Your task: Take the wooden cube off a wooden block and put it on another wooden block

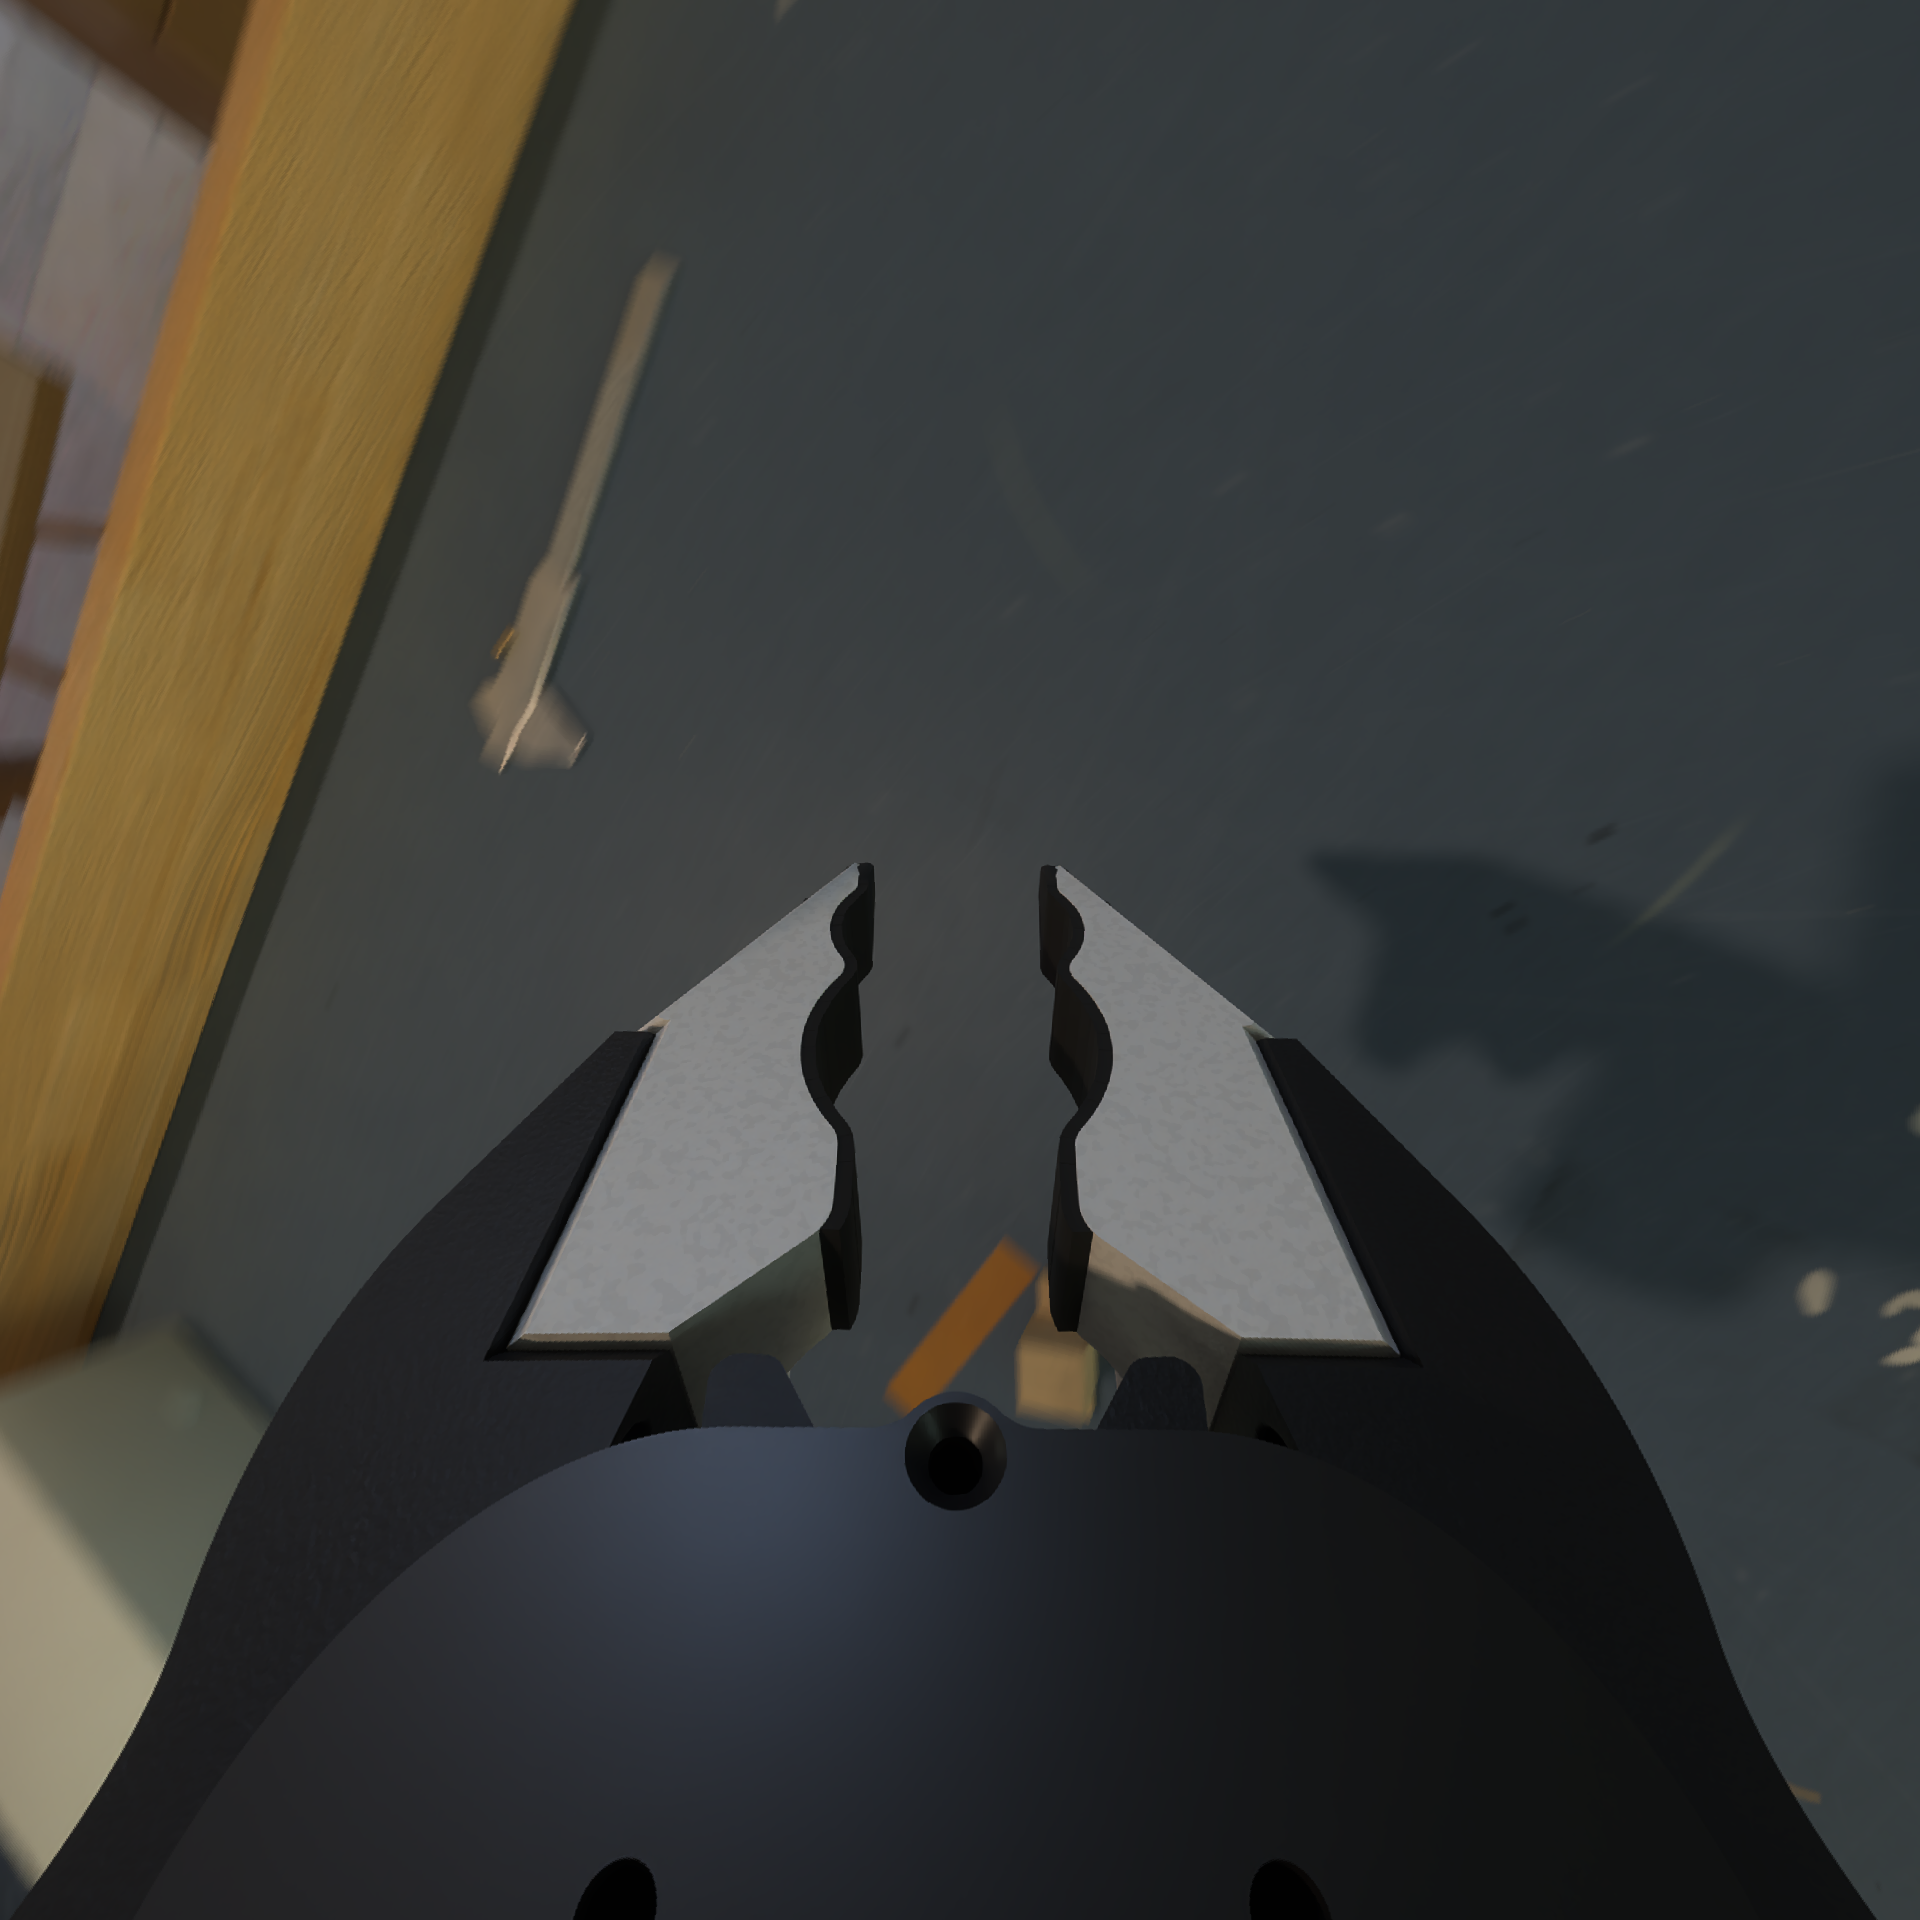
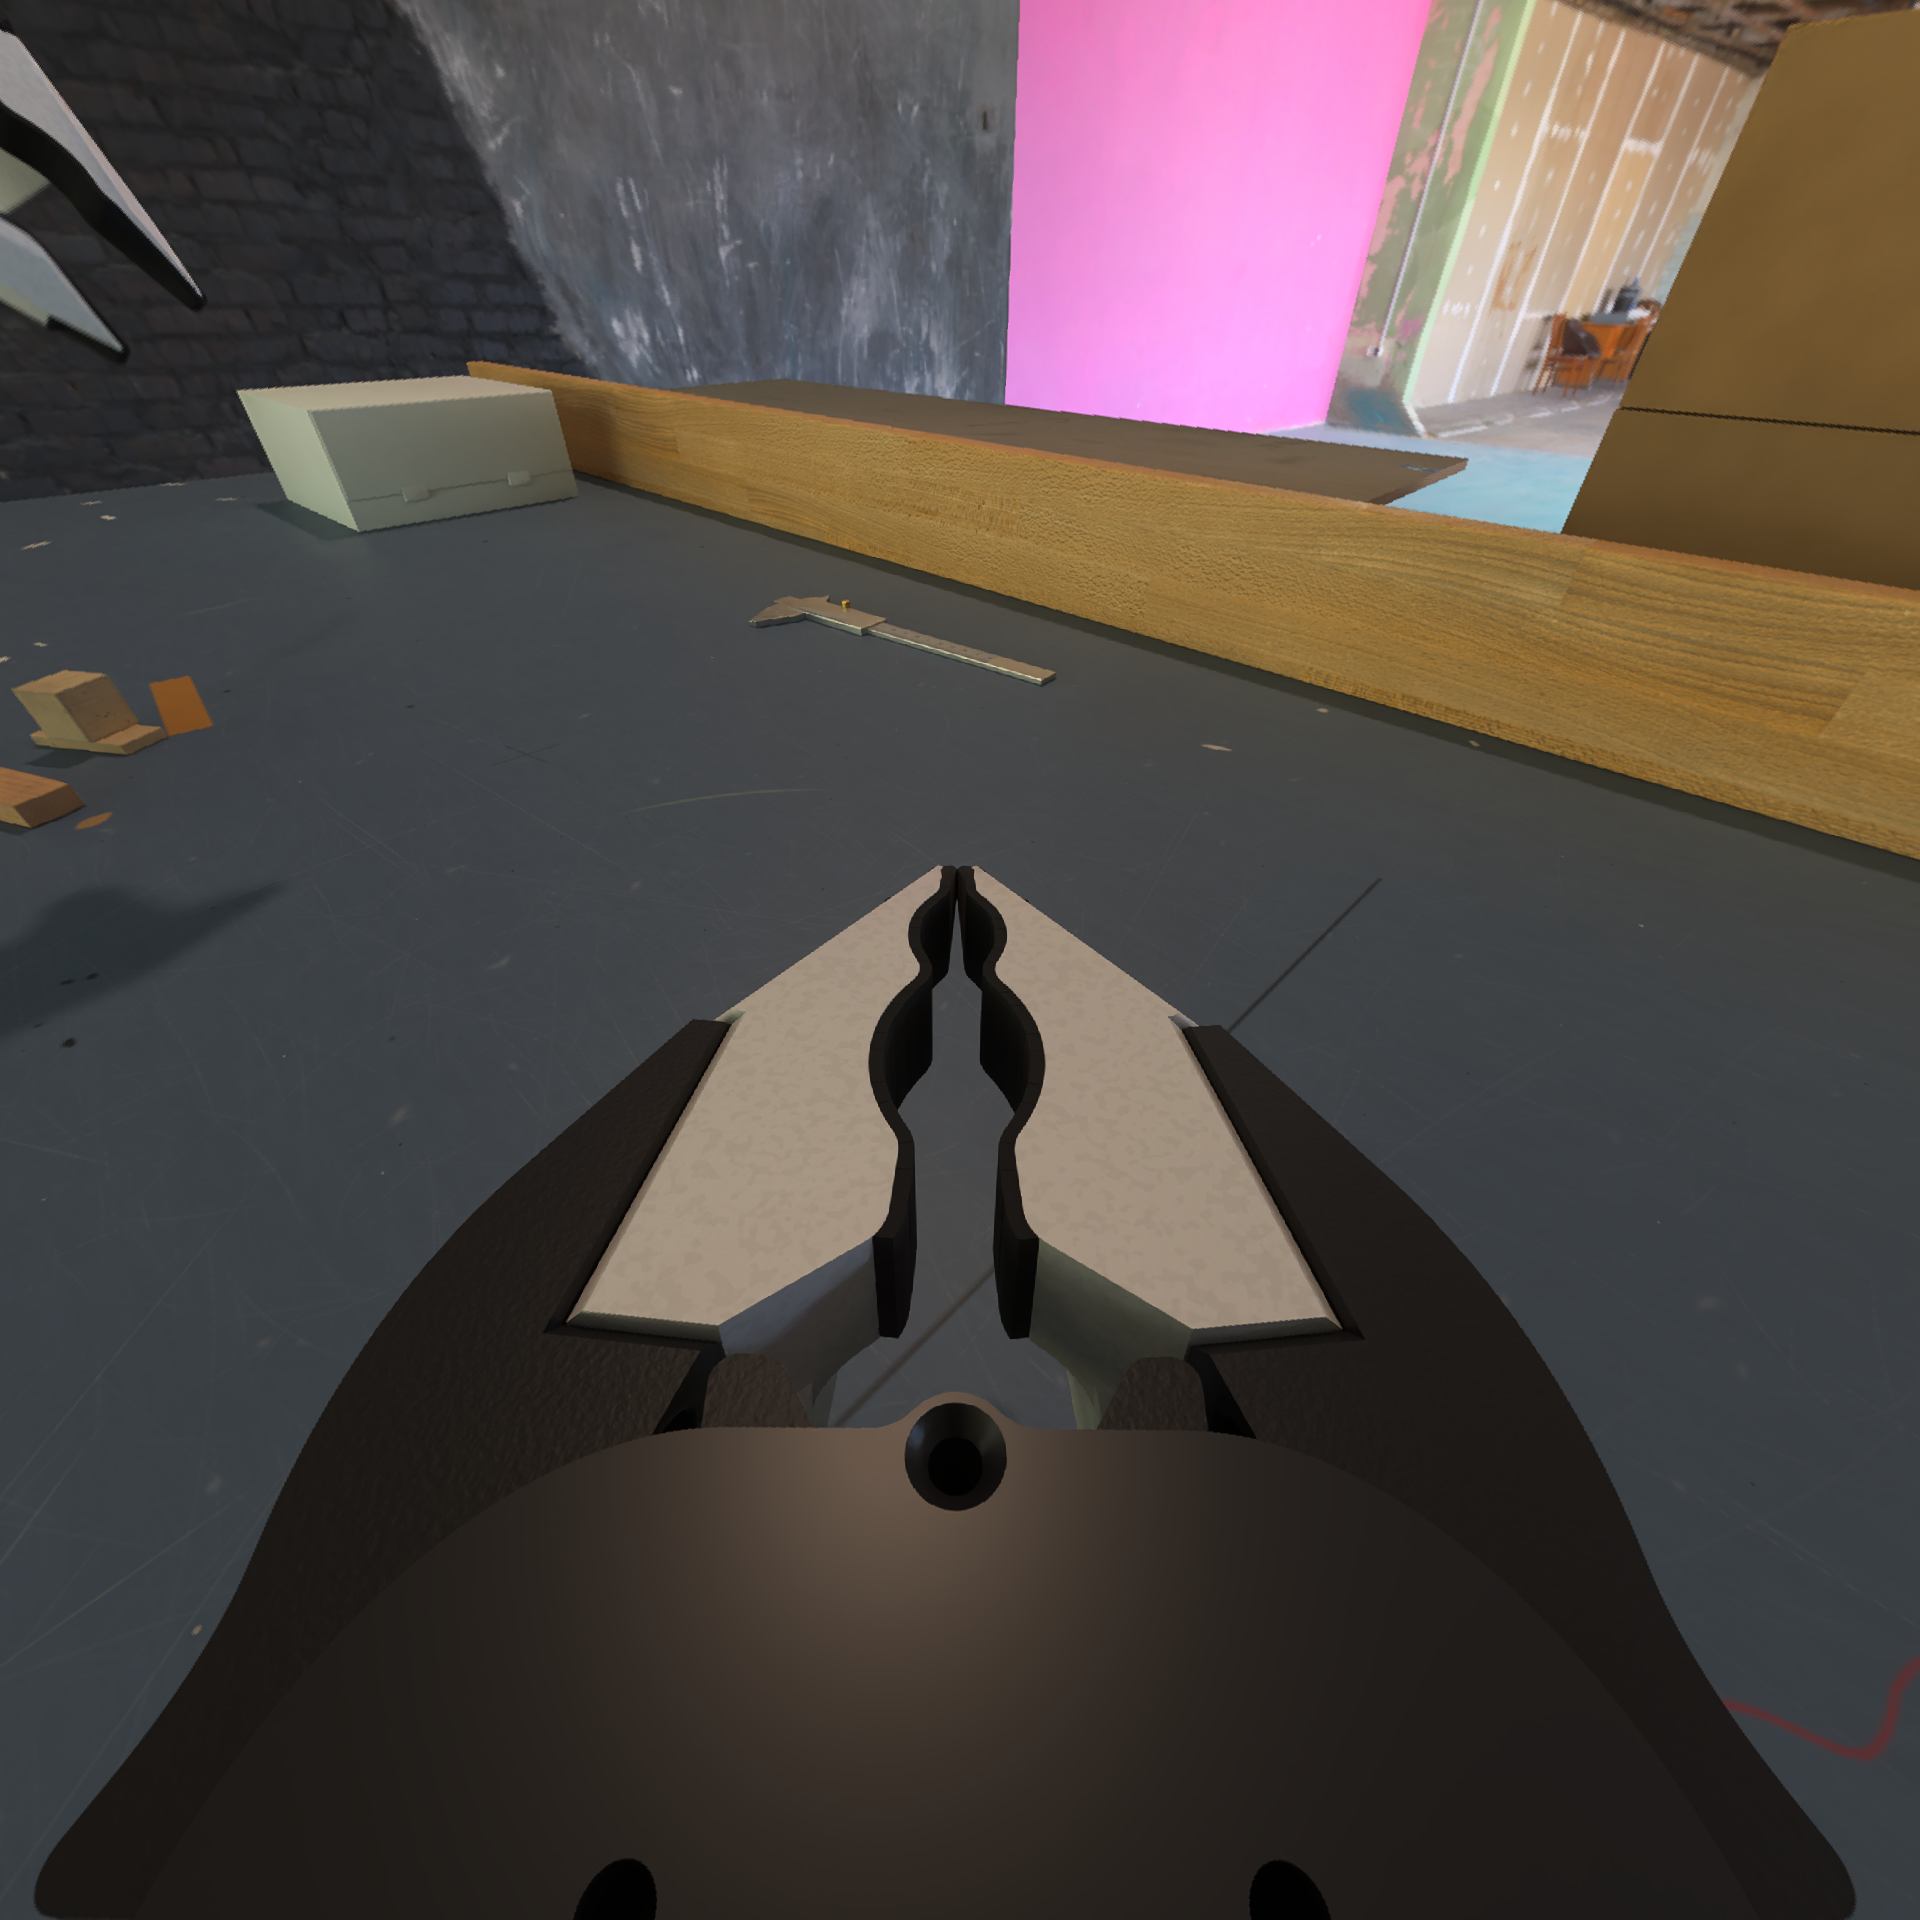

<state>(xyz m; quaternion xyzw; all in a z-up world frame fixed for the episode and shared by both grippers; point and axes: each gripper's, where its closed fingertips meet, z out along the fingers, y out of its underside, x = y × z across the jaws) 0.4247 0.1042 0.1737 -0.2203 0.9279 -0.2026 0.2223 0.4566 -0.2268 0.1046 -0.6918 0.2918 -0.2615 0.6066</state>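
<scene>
In the right wrist view a pale wooden cube sits on a thin flat wooden block at the far left of the dark table. An orange flat piece lies beside it, and another wooden block lies nearer, at the left edge. My left gripper is open and empty above the table; it also shows at the top left of the right wrist view, high above the cube. Low between its fingers I see the orange piece and a pale wooden bit. My right gripper is shut and empty, far right of the cube.
A long wooden beam runs along the table's far side. A metal caliper lies in front of it. A white box stands at the back left. A cardboard box stands behind the beam. A red cable lies lower right.
</scene>
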